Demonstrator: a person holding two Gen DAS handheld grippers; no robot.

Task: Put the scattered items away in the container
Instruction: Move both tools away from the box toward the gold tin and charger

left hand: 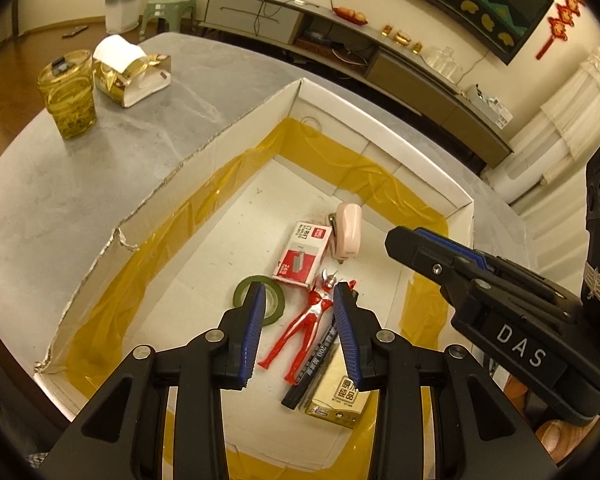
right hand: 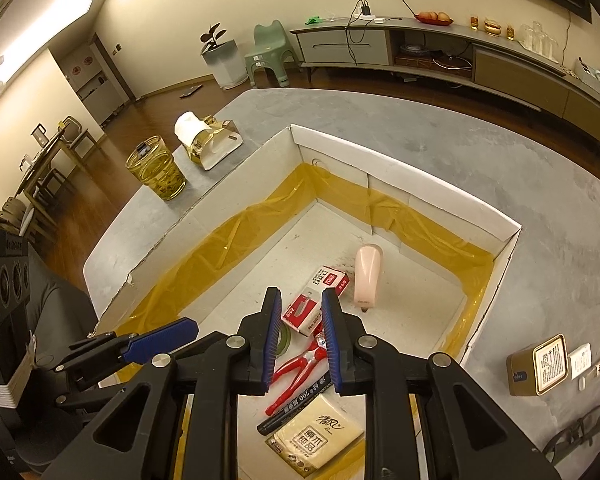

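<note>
A white cardboard box [left hand: 220, 148] [right hand: 420, 196] lined with yellow tape holds a pink stapler [left hand: 348, 232] [right hand: 367, 276], a red staple box [left hand: 302, 256] [right hand: 320, 292], a green tape roll [left hand: 274, 304], a red and silver figure [left hand: 300, 332] [right hand: 300, 368], a black marker [left hand: 312, 372] [right hand: 296, 404] and a tissue pack [left hand: 340, 400] [right hand: 316, 436]. My left gripper [left hand: 300, 300] hovers open over the figure, holding nothing. My right gripper [right hand: 300, 304] hangs beside it over the same items, its jaws a narrow gap apart with nothing between.
On the grey table [right hand: 500, 152] right of the box lie a gold tin [right hand: 538, 364], a small white pack [right hand: 582, 360], a tube [right hand: 598, 368] and dark glasses [right hand: 576, 432]. A yellow glass [left hand: 68, 96] and a tissue holder [left hand: 128, 76] stand at the far left.
</note>
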